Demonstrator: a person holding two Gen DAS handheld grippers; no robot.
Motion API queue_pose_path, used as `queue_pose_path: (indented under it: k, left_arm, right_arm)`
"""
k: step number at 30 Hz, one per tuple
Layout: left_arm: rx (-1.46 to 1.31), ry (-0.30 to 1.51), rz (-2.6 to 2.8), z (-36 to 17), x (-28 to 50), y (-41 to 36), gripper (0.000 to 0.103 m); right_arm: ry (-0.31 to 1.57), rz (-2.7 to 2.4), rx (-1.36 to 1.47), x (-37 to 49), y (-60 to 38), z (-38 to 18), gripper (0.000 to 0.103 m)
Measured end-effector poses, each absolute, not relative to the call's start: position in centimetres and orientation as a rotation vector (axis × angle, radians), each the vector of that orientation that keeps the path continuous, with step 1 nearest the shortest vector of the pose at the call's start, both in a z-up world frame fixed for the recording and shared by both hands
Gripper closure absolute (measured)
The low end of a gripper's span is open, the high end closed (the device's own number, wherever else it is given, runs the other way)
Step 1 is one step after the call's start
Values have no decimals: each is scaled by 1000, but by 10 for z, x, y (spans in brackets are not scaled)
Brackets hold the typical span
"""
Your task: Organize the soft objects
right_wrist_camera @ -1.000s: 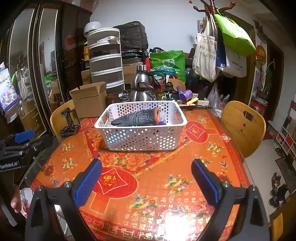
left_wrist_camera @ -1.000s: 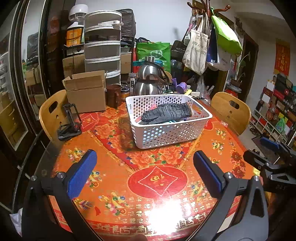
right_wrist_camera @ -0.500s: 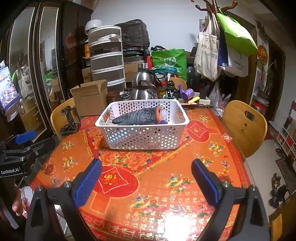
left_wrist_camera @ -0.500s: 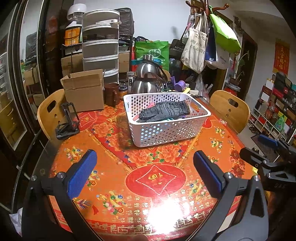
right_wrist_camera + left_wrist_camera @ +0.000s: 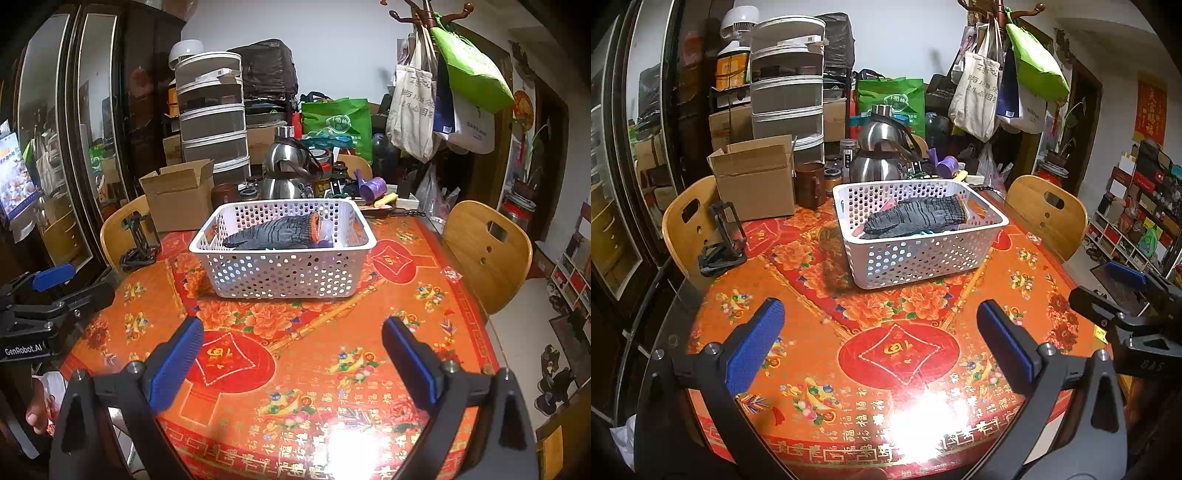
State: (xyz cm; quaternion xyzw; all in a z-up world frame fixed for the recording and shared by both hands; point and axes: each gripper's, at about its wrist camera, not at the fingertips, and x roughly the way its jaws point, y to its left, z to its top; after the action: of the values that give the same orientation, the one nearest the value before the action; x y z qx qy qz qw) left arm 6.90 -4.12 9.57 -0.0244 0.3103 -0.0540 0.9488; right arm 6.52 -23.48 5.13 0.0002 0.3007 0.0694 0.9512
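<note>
Hovering both over the table: my left gripper (image 5: pixel 879 345) and right gripper (image 5: pixel 291 354) gape wide, empty, white perforated plastic basket (image 5: pixel 925 258) at twelve o'clock.

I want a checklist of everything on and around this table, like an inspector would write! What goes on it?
Surface: round table with a glossy orange and red flowered cover; lamp glare near the front edge.
Job's things: white basket holding a dark grey knitted glove on top of other soft items, which are mostly hidden.
Clutter: cardboard box, brown mug, steel kettle, black stand at the table's left edge.
Grippers: left gripper open, empty; right gripper open, empty; both above the table's near side, short of the basket.
Cables: nothing seen.
Surroundings: two wooden chairs, stacked drawers, hanging bags, shelves at right.
</note>
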Motion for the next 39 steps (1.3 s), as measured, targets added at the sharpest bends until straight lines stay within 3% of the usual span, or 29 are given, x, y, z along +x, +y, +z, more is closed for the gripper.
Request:
queue_pose_path:
  k: [39]
  left_arm:
    - [-41,650,-116,88,68,-46,0]
  right_arm:
    - [621,140,8,65,-235,46,6]
